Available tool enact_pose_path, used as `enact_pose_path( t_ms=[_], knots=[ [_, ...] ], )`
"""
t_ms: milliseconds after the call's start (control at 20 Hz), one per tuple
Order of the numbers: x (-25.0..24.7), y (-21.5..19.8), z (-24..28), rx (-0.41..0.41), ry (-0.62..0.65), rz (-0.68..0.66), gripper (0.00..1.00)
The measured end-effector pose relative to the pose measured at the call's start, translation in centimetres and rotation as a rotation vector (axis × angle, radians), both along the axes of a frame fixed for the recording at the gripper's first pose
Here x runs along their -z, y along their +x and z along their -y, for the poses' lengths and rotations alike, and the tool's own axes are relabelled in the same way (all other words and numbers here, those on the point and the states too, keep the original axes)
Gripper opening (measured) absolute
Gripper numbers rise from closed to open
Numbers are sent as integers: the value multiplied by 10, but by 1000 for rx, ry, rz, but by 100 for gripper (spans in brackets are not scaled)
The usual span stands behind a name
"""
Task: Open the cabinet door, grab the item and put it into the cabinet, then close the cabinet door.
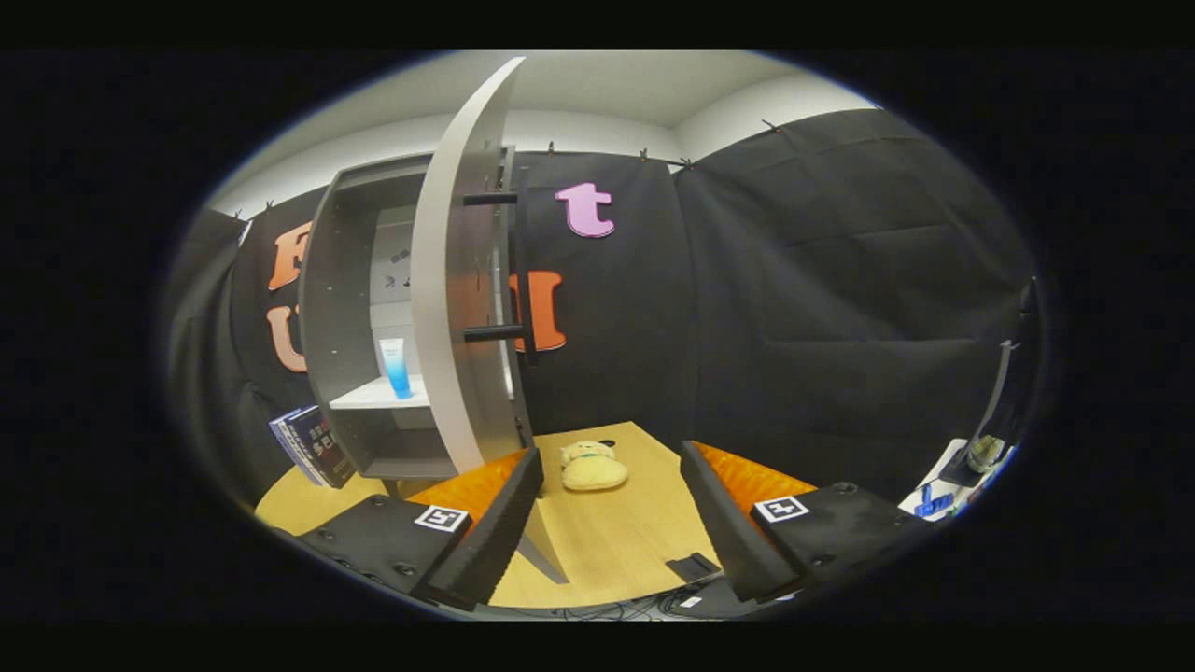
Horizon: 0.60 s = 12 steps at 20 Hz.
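The grey cabinet (pixel 350 308) stands on the wooden table (pixel 607 541), beyond my left finger. Its door (pixel 457 280) is swung wide open toward me, edge-on, with a dark bar handle (pixel 523 271) on its outer face. Inside, on the white shelf (pixel 373 397), stands a blue and white tube (pixel 395 367). A yellow plush toy (pixel 592 466) lies on the table just ahead of my fingers, between them and right of the door. My gripper (pixel 611 495) is open, nothing between its fingers. The left finger (pixel 504 523) is close to the door's lower edge.
Several dark books (pixel 313 445) lean against the cabinet's left side. A small dark flat object (pixel 691 566) lies at the table's near edge. At the far right, beyond the table, is a white surface with blue items (pixel 943 495) and a dark stand (pixel 999 392).
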<state>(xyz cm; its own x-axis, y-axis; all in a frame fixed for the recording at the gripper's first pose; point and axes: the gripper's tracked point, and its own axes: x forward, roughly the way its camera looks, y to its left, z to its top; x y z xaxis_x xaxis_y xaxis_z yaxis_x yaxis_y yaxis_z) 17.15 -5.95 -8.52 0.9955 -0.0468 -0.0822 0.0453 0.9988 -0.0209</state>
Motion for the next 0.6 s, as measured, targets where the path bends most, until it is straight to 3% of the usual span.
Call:
enact_pose_path(
  t_ms=[600],
  knots=[
    [28,5,-178,-167,6,-40,96]
  ],
)
